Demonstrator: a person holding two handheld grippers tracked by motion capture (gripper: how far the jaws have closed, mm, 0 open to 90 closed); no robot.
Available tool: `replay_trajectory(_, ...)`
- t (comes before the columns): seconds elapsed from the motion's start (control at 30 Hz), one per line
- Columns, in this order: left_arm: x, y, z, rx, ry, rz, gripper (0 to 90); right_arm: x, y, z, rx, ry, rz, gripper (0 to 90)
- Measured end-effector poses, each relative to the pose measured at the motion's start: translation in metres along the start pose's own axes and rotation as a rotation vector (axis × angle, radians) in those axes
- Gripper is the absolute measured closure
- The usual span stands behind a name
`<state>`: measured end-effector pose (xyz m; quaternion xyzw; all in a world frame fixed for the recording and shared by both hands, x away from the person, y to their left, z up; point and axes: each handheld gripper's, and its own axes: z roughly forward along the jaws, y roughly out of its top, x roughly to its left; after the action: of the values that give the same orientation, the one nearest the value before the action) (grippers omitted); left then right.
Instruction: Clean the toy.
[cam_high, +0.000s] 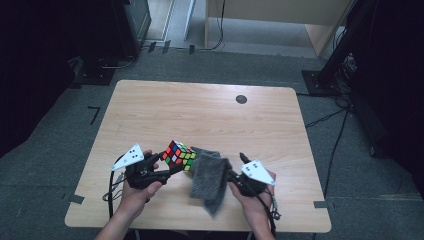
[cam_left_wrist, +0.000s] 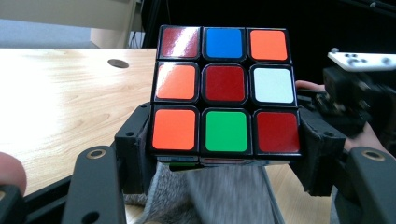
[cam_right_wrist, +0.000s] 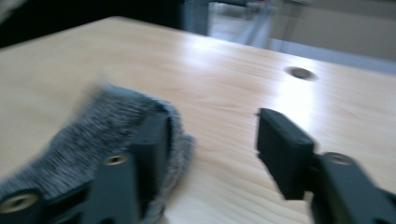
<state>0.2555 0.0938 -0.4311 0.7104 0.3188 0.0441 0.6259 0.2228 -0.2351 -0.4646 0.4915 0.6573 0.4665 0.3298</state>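
Left gripper (cam_left_wrist: 224, 154) clamps a multicoloured plastic puzzle cube (cam_left_wrist: 225, 91) above the light wooden table (cam_high: 210, 115). Right gripper (cam_right_wrist: 210, 144) stands wide open, grey fuzzy cloth (cam_right_wrist: 79, 140) draped over one jaw.

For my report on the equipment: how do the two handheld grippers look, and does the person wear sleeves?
Both the left gripper and right gripper are black with blocky jaws, brass-coloured pivot screws, a pale dotted three-cornered top plate and a trailing dark cable. The forearms are bare, no sleeves.

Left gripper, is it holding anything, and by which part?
Yes: the left gripper clamps the Rubik's cube by its bottom layer, one of the jaws on each side.
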Motion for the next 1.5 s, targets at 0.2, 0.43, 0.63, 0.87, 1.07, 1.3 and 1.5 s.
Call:
replay_trajectory(0.2, -0.001, -0.001, 0.003, 0.016, 0.003, 0.009, 34.3, -0.037, -0.013, 0.011, 0.107, -0.044, 0.024, 44.6)
replay_trajectory(0.43, 0.000, -0.001, 0.002, 0.014, 0.010, 0.007, 34.3, -0.053, -0.020, 0.013, 0.201, 0.023, 0.026, 29.5)
replay_trajectory(0.63, 0.001, -0.001, 0.005, 0.021, -0.008, -0.022, 34.3, -0.031, 0.011, -0.014, -0.009, 0.170, -0.072, 24.8)
replay_trajectory(0.87, -0.009, -0.001, 0.016, 0.086, -0.060, -0.046, 34.3, 0.041, 0.017, -0.019, -0.119, 0.408, -0.298, 20.5)
replay_trajectory(1.07, -0.016, -0.003, 0.023, 0.134, -0.095, -0.048, 34.3, 0.069, 0.013, -0.015, -0.143, 0.408, -0.383, 15.1)
replay_trajectory(1.3, -0.021, -0.006, 0.029, 0.164, -0.112, -0.044, 34.3, 0.074, 0.011, -0.013, -0.148, 0.402, -0.381, 19.7)
replay_trajectory(1.5, -0.023, -0.006, 0.032, 0.180, -0.110, -0.069, 34.2, 0.074, 0.009, -0.014, -0.169, 0.376, -0.399, 29.6)
